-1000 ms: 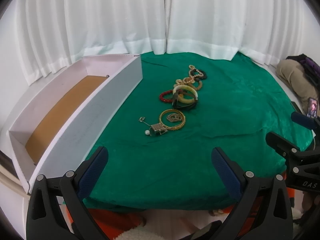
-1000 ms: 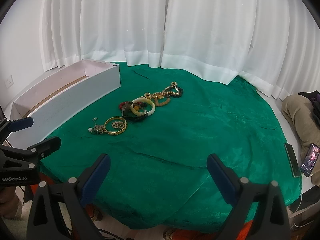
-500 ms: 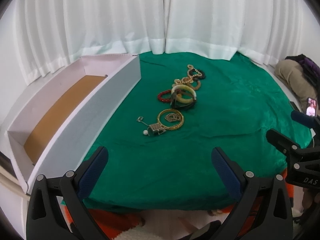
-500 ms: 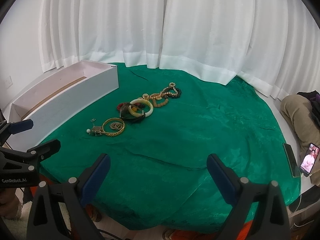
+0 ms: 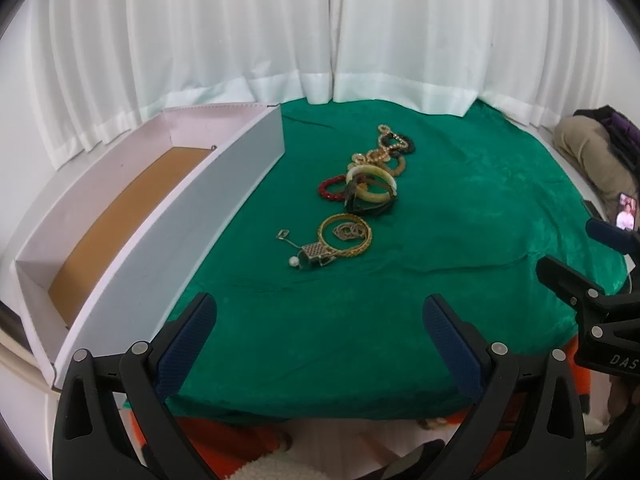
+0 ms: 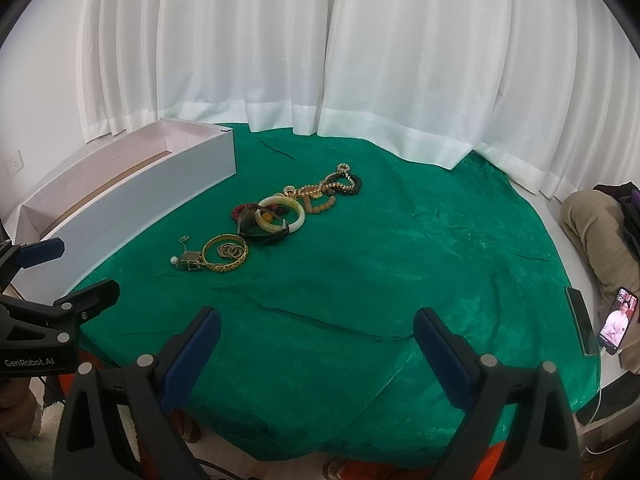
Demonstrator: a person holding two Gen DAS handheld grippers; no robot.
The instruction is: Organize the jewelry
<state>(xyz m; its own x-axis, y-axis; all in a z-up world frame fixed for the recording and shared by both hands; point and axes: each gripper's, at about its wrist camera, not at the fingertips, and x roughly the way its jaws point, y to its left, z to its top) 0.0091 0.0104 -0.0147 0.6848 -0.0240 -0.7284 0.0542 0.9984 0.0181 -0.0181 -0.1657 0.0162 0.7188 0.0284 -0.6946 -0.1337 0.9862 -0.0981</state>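
At the bottom of each view, the left gripper (image 5: 318,322) and right gripper (image 6: 316,334) hang wide open, holding nothing. Past them, mid-frame on the soft green velvet cloth (image 5: 460,216), lies a row of jewelry: a gold chain bangle (image 5: 346,236), a pale stone bangle (image 5: 372,184), and red beads (image 5: 330,192). At the left stands a long white cardboard box (image 5: 168,232) with a bare brown floor. White curtains (image 6: 320,48) hang behind.

One white box (image 5: 168,216), one gold bangle (image 5: 346,236), one red bracelet (image 5: 331,189), two phones (image 6: 616,322)
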